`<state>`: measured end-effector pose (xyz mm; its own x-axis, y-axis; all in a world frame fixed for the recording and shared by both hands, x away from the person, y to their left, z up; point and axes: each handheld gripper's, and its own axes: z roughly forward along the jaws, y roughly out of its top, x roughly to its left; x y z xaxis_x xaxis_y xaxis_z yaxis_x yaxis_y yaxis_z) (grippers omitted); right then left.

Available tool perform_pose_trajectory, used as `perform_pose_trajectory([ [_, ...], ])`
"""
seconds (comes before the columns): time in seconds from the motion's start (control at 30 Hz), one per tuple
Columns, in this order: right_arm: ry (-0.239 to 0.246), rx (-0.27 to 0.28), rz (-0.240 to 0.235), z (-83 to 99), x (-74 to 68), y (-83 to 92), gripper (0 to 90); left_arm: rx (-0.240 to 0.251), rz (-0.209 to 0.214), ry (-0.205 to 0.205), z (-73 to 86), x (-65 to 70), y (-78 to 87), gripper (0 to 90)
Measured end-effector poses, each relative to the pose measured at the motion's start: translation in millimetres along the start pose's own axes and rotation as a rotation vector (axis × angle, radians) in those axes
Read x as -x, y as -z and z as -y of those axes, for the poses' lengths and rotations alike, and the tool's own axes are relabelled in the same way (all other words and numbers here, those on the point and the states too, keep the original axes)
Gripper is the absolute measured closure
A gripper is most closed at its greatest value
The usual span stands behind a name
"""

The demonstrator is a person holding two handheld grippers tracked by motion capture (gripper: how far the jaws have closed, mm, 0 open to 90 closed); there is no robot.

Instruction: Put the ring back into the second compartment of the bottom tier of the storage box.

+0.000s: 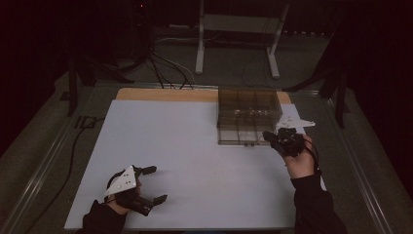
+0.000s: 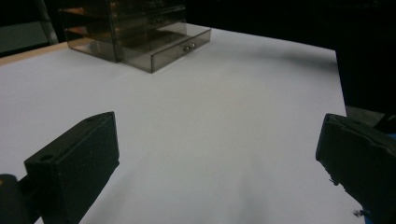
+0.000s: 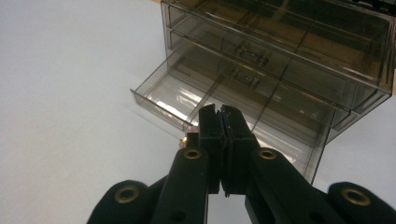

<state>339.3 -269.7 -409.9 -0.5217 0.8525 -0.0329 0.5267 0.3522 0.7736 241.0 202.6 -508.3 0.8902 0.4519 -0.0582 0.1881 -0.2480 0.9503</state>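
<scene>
A smoky clear drawer cabinet (image 1: 248, 109) (image 2: 126, 28) (image 3: 289, 51) stands at the back right of the white table top (image 1: 195, 156). Its bottom drawer (image 1: 234, 138) (image 2: 173, 49) (image 3: 168, 95) is pulled partway out and looks empty. The drawer's small metal handle (image 1: 249, 144) (image 2: 189, 46) (image 3: 187, 138) sits at the middle of its front. My right gripper (image 1: 268, 135) (image 3: 219, 109) is shut, its jaws pressed together just right of that handle, over the drawer's front; nothing shows between them. My left gripper (image 1: 155, 184) (image 2: 219, 154) rests open at the near left, holding nothing.
A wooden strip (image 1: 160, 94) runs along the table's far edge. Beyond it stand a metal desk frame (image 1: 199, 44) and loose cables (image 1: 165, 68) on the floor. Bare white surface lies between the two grippers.
</scene>
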Motion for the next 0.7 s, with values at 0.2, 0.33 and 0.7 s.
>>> perform_pose_trajectory([
  [0.2, -0.001, 0.001, 0.000, -6.1, 2.1, -3.8, 88.3, 0.001, -0.001, 0.002, -0.1, -0.2, 0.1, 0.6],
  [0.33, -0.005, 0.001, 0.001, -9.7, 3.4, -6.6, 88.3, -0.002, 0.000, 0.001, 0.2, -0.1, 0.3, 0.6],
  [0.7, -0.015, -0.016, -0.004, -15.8, 8.3, -19.0, 88.3, 0.002, 0.000, 0.002, 0.2, -0.2, 0.5, 0.6],
])
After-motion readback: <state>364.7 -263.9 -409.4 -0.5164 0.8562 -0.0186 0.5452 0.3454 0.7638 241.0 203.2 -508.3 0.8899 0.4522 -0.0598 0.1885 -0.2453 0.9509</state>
